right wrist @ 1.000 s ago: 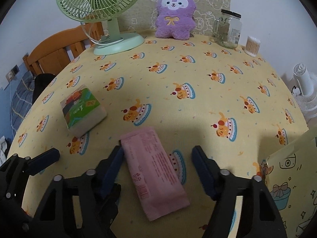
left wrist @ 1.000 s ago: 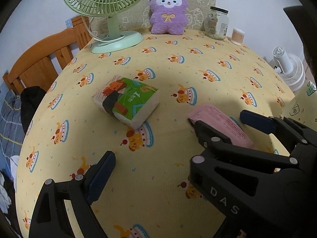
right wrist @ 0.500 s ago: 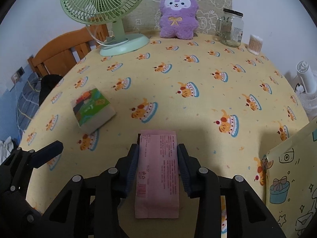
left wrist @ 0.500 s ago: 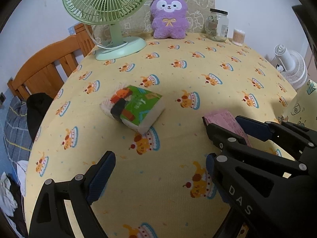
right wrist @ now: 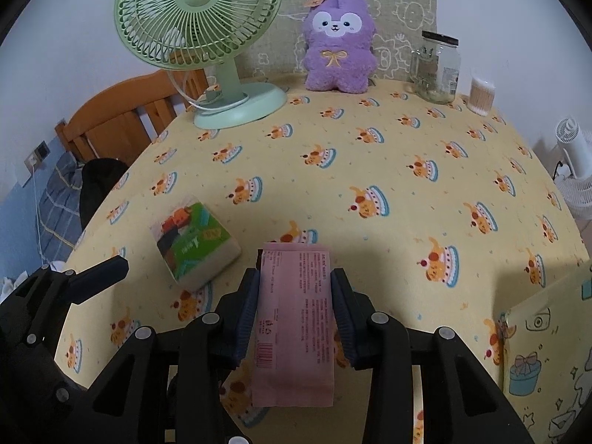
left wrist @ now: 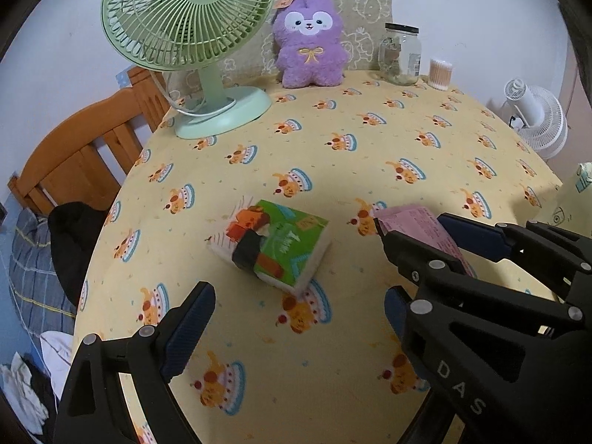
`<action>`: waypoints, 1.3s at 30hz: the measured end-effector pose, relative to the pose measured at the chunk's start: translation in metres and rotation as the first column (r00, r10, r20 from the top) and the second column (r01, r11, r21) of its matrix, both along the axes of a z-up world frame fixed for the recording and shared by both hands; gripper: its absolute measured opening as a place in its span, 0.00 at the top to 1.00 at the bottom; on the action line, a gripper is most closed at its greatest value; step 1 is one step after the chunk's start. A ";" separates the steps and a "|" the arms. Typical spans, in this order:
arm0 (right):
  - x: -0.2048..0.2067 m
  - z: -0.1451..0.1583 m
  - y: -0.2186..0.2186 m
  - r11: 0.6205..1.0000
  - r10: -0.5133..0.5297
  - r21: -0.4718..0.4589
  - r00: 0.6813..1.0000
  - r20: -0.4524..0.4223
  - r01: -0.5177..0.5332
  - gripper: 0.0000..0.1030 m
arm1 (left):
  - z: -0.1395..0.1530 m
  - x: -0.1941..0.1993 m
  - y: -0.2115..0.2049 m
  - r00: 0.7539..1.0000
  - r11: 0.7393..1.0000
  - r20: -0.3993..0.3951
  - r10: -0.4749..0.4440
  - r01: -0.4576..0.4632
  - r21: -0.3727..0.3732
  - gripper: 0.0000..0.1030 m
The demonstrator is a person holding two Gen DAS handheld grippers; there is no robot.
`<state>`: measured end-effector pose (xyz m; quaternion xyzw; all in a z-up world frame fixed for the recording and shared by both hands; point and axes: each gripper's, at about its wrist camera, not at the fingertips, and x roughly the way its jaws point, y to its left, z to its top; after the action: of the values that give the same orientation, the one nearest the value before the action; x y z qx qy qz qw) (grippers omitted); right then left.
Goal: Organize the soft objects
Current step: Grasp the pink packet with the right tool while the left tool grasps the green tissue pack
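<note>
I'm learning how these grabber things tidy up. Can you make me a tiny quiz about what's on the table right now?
1. True or false: the right gripper is shut on the pink packet.
2. Which stands between the green fan and the glass jar? A) purple plush toy B) green tissue pack C) gift bag
3. Fill in: the left gripper is ____ and holds nothing.

Key
1. True; its pads press on both long sides.
2. A
3. open
</note>
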<state>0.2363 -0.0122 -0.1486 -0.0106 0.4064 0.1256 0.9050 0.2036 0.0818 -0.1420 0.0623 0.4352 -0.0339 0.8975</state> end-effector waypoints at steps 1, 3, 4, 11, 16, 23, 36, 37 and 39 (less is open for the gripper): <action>0.001 0.000 0.001 1.000 0.000 0.001 1.000 0.000 0.000 0.59 | 0.000 0.002 0.001 1.000 1.000 -0.002 -0.003 0.003 0.000 0.09; 0.004 0.000 0.003 1.000 -0.003 0.004 1.000 -0.001 0.003 0.59 | 0.000 0.005 0.003 1.000 1.000 -0.004 -0.012 0.012 -0.002 0.09; 0.006 0.000 0.004 1.000 -0.005 0.005 1.000 -0.003 0.005 0.59 | 0.000 0.007 0.004 1.000 1.000 -0.009 -0.016 0.016 -0.004 0.09; 0.014 -0.001 0.009 1.000 -0.013 0.010 1.000 -0.007 0.013 0.59 | -0.002 0.018 0.010 0.999 0.999 -0.021 -0.033 0.034 0.028 0.09; 0.021 -0.004 0.010 1.000 -0.020 0.016 1.000 -0.016 0.020 0.59 | -0.005 0.027 0.013 0.998 0.998 -0.033 -0.050 0.051 0.032 0.09; 0.030 -0.009 0.011 0.999 -0.029 0.016 0.999 -0.032 0.029 0.59 | -0.016 0.041 0.021 0.998 0.999 -0.048 -0.030 0.031 0.018 0.09; 0.033 -0.011 0.011 0.999 -0.037 0.005 0.999 -0.029 0.038 0.59 | -0.022 0.046 0.023 0.998 0.998 -0.039 -0.050 0.048 -0.039 0.11; 0.033 -0.011 0.011 0.999 -0.038 0.007 0.999 -0.029 0.038 0.59 | -0.021 0.046 0.023 0.998 0.997 -0.041 -0.056 0.054 -0.049 0.16; 0.033 -0.010 0.010 0.999 -0.040 0.012 0.999 -0.030 0.041 0.59 | -0.020 0.045 0.021 0.996 0.996 -0.043 -0.072 0.069 -0.062 0.22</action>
<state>0.2692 -0.0026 -0.1589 0.0053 0.4190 0.1101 0.9013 0.2484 0.1031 -0.1620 0.0499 0.4516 -0.0801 0.8872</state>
